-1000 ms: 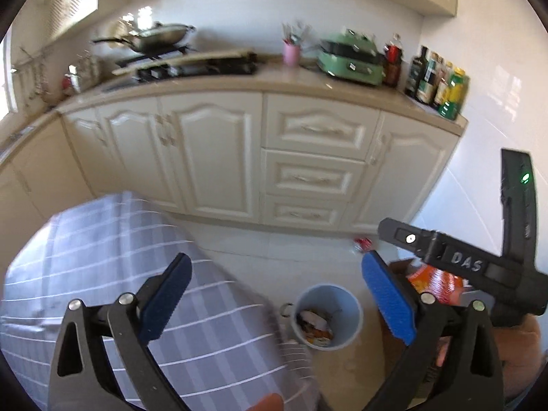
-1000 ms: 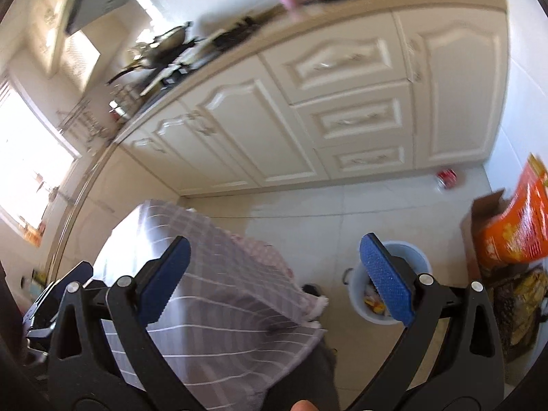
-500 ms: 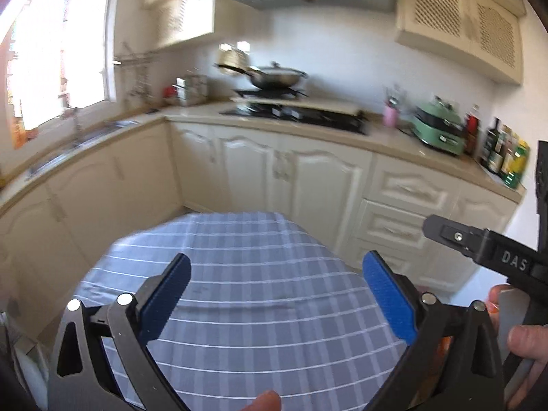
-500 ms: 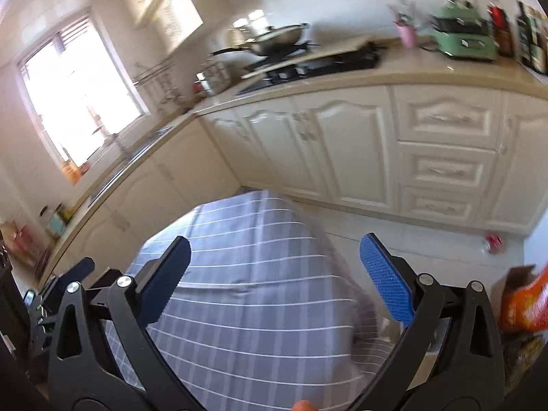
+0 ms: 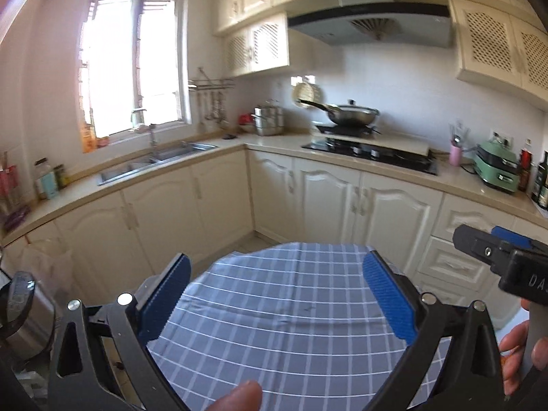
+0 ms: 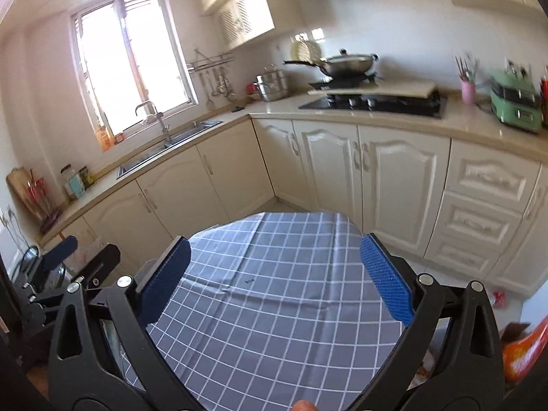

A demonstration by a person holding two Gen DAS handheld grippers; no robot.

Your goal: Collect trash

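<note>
Far left of the left gripper (image 5: pixel 275 294), a metal pot (image 5: pixel 20 311) sits low beside the cream cabinets. That gripper holds nothing, its blue pads (image 5: pixel 164 296) spread wide over a grey checked cloth (image 5: pixel 284 311) covering a round table. The cloth lies flat and bare, with one crease across it; its far edge curves just beyond the pads. Past that edge a strip of open floor (image 5: pixel 255 239) runs to the cabinet fronts. Higher up, the L-shaped worktop (image 5: pixel 274 144) carries a sink (image 5: pixel 161 161) on the left, then a hob (image 5: pixel 373 154) with a wok (image 5: pixel 349 114), then a pink cup (image 5: pixel 455 154) and a green appliance (image 5: pixel 496 169) on the right.

At the far right of the left wrist view a hand (image 5: pixel 520 352) grips the handle of the right gripper (image 6: pixel 275 281). It too is spread wide and holds nothing above the same cloth. To its lower right, on the floor off the table's edge, lie a small red piece of litter (image 6: pixel 498 297), an orange wrapper (image 6: pixel 524 349) and a cardboard flap (image 6: pixel 513 329). These are the only trash-like things visible.
</note>
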